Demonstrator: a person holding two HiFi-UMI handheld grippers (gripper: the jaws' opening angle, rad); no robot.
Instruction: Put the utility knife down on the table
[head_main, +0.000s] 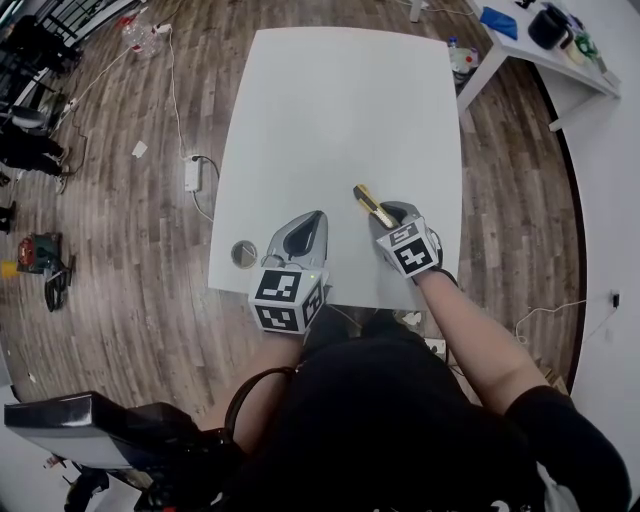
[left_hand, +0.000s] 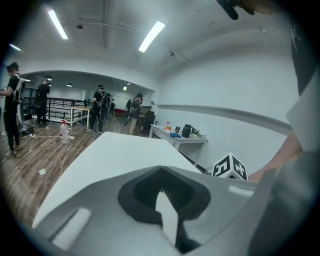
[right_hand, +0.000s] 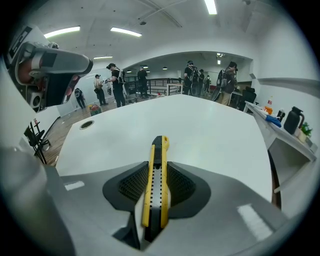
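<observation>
Right gripper view only: the right gripper (right_hand: 156, 192) is clenched on the utility knife (right_hand: 158, 155). Both ribbed pads press the yellow-and-black body, and its front end juts forward past the jaws.
Left gripper view only: the left gripper (left_hand: 167, 212) has its jaws together with nothing between them. The right gripper's marker cube (left_hand: 230, 167) shows at this view's right.
Head view only: both grippers sit side by side over the near edge of the worktop (head_main: 340, 110), the left gripper (head_main: 308, 232) just left of the right gripper (head_main: 390, 215).
Utility knife: in the head view the utility knife (head_main: 368, 202) lies over the near-right part of the worktop, pointing away and to the left. No view settles whether it touches the surface.
Edges: a small round disc (head_main: 244, 254) lies near the near-left corner, just beside the left gripper. It also shows far left in the right gripper view (right_hand: 86, 124).
Open room: the white surface ahead of both grippers is bare up to its far edge. A side table (head_main: 540, 50) carrying small items stands well apart at the far right.
Arm pose: the bare right forearm (head_main: 470, 335) comes in from the lower right, with a black sleeve above it. The left arm is mostly hidden behind the left marker cube (head_main: 285, 297).
</observation>
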